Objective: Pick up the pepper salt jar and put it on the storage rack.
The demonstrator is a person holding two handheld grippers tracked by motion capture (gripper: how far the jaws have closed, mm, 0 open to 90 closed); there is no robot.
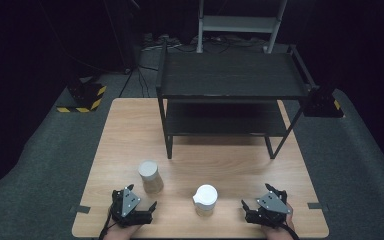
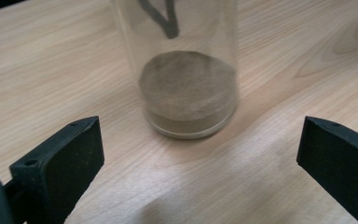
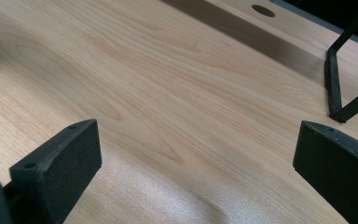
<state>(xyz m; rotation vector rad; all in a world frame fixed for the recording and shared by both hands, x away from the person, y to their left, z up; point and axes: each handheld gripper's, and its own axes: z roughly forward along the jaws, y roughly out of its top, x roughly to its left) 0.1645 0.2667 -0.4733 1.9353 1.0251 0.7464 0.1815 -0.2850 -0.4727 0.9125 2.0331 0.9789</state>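
Left gripper (image 1: 149, 210): held low at the near left edge of the table, jaws spread wide, nothing between the pads. Its own view confirms the gap: both black jaws stand at the far sides of the frame with bare wood between them.
Right gripper (image 1: 248, 210): held low at the near right edge, jaws likewise wide apart, nothing held. Its own view looks across bare tabletop toward a foot of the shelf.
Left jar (image 1: 150, 176): clear glass, upright on the table, just beyond the left gripper and apart from it. Pale flat lid on top. In the left gripper view the jar (image 2: 186, 65) stands ahead of the open jaws, centred between them but not within reach of the pads; a layer of brownish powder fills its bottom.
Right jar (image 1: 206, 200): upright, white lid, near the front edge, between the two grippers and touching neither. Contents too small to tell.
Spacing of jars: near one another, not touching; the left one sits farther from the person.
Shelf (image 1: 230, 80): black two-tier metal rack standing at the far half of the table, both tiers bare. One leg and brace (image 3: 338, 88) show in the right gripper view, well apart from the jaws.
Table (image 1: 130, 130): light wood, tape tabs at the near corners.
Hands: just visible at the bottom edge, one behind each gripper.
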